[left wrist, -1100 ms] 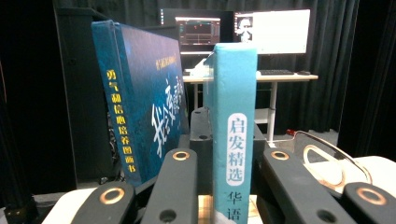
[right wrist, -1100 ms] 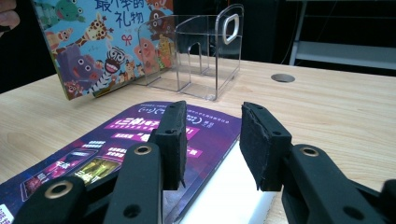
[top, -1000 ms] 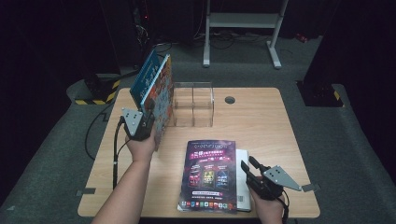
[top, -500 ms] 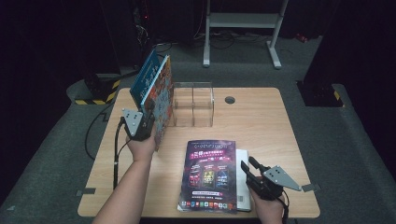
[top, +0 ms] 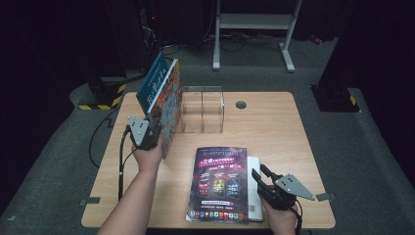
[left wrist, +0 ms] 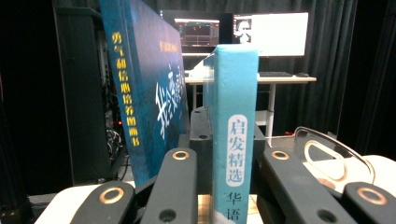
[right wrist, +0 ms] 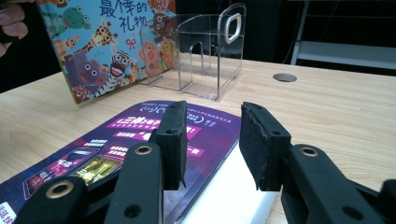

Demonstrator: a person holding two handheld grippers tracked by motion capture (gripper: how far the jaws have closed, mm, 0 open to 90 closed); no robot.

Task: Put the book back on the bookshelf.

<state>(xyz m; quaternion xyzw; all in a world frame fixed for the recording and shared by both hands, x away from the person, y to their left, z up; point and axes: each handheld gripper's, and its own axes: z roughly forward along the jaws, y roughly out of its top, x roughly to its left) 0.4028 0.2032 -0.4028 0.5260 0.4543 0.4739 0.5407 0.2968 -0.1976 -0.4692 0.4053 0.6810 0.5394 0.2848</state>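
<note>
My left gripper is shut on the lower spine of a colourful picture book, which stands upright at the table's left. In the left gripper view the book's teal spine sits pinched between the jaws. A dark blue book leans against its far side. My right gripper rests low at the front right, open, with its pads apart above the right edge of a purple magazine. The magazine lies flat on a white book.
A clear acrylic book rack stands just right of the held books, empty, and shows in the right gripper view. A round cable hole is behind it. Bare wooden table spreads to the right. Desk legs stand on the floor beyond.
</note>
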